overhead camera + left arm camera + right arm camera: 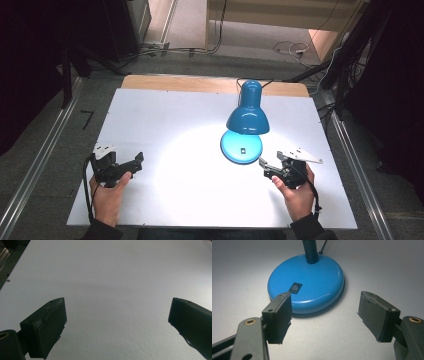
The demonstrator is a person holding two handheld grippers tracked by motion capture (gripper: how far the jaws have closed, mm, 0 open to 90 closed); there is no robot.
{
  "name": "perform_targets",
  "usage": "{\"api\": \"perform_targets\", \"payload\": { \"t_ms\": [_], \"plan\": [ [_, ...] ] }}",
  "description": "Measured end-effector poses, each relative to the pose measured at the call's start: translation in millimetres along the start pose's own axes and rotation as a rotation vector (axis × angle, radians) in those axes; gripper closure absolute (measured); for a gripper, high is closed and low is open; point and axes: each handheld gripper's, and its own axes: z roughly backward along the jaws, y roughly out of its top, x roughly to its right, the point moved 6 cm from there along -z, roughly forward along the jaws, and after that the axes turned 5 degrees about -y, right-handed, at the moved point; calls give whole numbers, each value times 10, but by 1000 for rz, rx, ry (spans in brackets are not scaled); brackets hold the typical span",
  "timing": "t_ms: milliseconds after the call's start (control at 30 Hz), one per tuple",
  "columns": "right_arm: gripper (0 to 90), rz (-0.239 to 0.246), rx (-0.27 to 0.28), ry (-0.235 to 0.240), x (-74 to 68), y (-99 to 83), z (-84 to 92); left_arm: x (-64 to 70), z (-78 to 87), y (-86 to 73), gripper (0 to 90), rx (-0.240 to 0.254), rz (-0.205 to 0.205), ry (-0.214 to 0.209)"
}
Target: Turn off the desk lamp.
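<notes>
Right tongs (324, 312): standing wide apart and holding nothing, they are hanging just short of the lamp's base, in the lower right of the high view (272, 167).
Left tongs (117, 320): also spread wide and empty, they are waiting over bare desk in the lower left of the high view (132, 165), well apart from the lamp.
Lamp (248, 112): it is standing right of centre on the desk (175, 130), its blue shade tipped toward the person and throwing a pool of light on the white top, so it looks switched on.
Base (312, 280): the round blue foot is sitting flat in the upper middle of the right gripper view, with the ribbed neck rising at the top edge.
Switch (295, 288): the small black rocker is lying on the near side of the base, just beyond the tip of the jaw on the left of that view.
Step in hand: the right tongs appear to be lining up on the switch; no contact is showing yet.
Next move: it is calling for one jaw tip to come down squarely on the rocker with a light press, so the base is not sliding; narrowing the tongs first would likely help.
</notes>
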Motion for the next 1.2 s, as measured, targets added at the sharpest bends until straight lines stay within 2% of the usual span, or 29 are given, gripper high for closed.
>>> {"api": "perform_targets", "payload": {
  "t_ms": [1200],
  "plan": [
    [345,20,6,50,-264,116,-187,-7,6,3,23,0,1,-1]
  ]
}}
